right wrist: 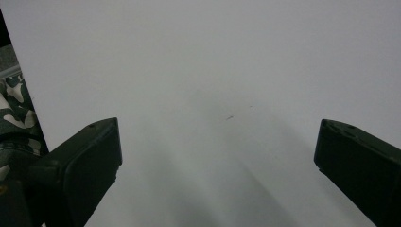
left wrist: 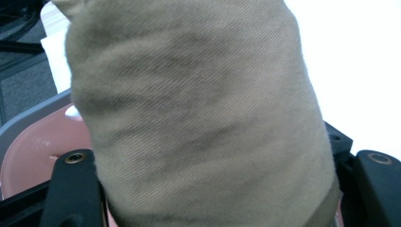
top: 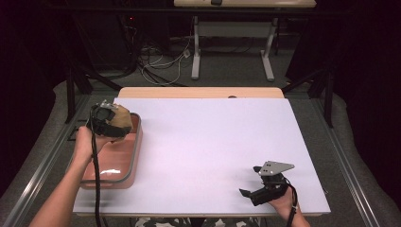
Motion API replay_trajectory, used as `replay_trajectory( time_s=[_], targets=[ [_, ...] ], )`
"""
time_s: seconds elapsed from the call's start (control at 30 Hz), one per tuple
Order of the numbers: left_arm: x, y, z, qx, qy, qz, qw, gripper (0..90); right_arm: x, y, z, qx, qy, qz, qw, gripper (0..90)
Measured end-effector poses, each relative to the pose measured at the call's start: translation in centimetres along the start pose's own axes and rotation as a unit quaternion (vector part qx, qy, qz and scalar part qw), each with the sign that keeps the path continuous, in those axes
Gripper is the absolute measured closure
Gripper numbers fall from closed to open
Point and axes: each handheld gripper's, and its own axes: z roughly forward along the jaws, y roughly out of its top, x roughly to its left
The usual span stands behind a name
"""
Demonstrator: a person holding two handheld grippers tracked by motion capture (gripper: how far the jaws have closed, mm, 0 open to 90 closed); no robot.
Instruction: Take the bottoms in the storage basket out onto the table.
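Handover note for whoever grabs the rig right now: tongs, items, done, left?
Left tongs: shut on a rolled khaki cloth, held over the far end of the pink tray at the table's left edge.
Right tongs: open, nothing between them, low over the white board near its front right corner.
Done: cloth gripped.
Left: probably lowering the cloth into the tray or carrying it out; the pictures don't settle which.

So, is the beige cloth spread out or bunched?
Bunched: the beige cloth sits as a wad between the left gripper jaws, above the pink tray.
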Motion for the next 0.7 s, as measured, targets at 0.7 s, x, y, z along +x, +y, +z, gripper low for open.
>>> replay_trajectory(
  time_s=[0.7],
  targets=[
    [-2.8,2.0,-0.9,-0.019,-0.023,0.038,0.9988,29.2,0.1,0.1,0.1,0.004,0.001,0.000,1.0000,1.2]
  ],
)
